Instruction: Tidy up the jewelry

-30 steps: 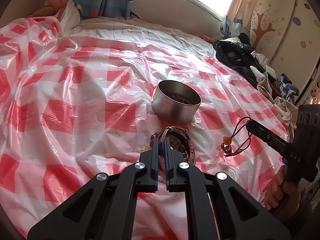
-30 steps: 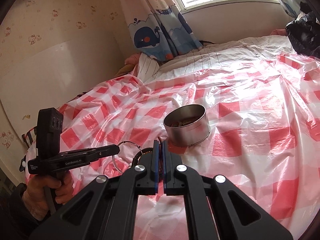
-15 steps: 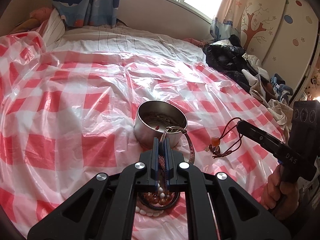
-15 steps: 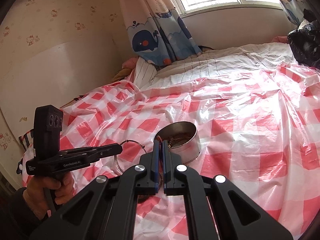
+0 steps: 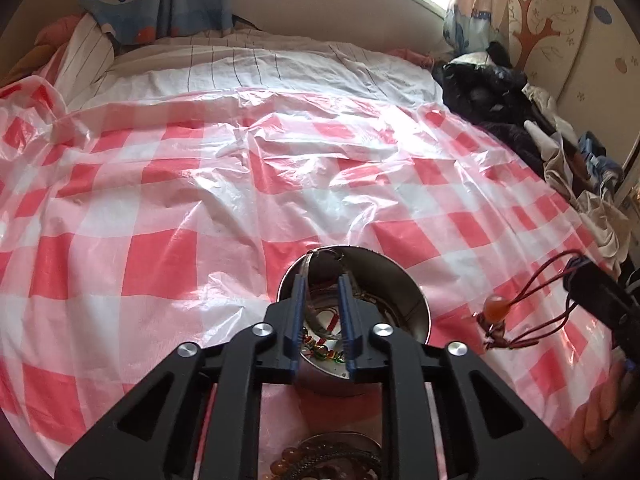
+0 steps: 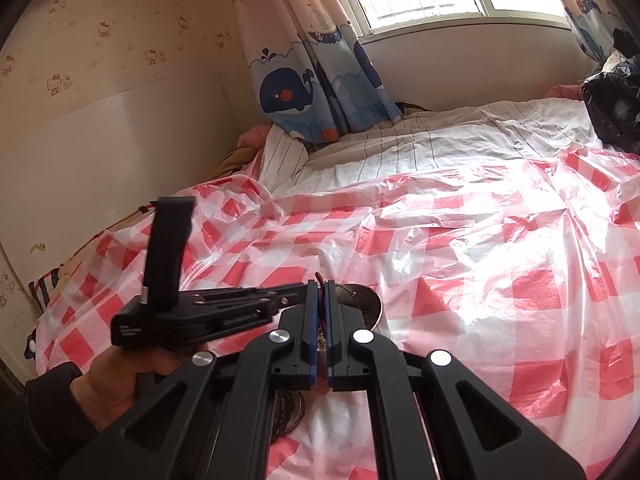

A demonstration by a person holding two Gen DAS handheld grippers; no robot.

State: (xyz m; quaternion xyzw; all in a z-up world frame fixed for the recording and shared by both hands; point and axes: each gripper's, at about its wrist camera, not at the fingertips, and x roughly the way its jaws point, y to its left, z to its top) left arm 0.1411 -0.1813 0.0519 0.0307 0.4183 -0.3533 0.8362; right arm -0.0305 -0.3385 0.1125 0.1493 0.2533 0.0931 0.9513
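L hand-held gripper hangs right over the metal tin, fingers spread apart w/ a gap; a thin silver bangle shows between them, lying down into the tin, can't tell if it touches a pad. Tin sits on the red-white checked plastic sheet covering the bed, toward the near edge, roughly mid-width. Inside tin: tangle of small pieces, red cord + green/amber beads. More jewelry, brown bead strings, lies on the sheet at the very near edge, under the L gripper body.

R hand-held gripper pressed together, pinching a dark red cord; amber bead + small knot dangle from it just right of the tin, above the sheet. In R wrist view the tin is mostly hidden behind both grippers.

Far edge: striped bedding, whale curtain; dark clothes pile at far right corner
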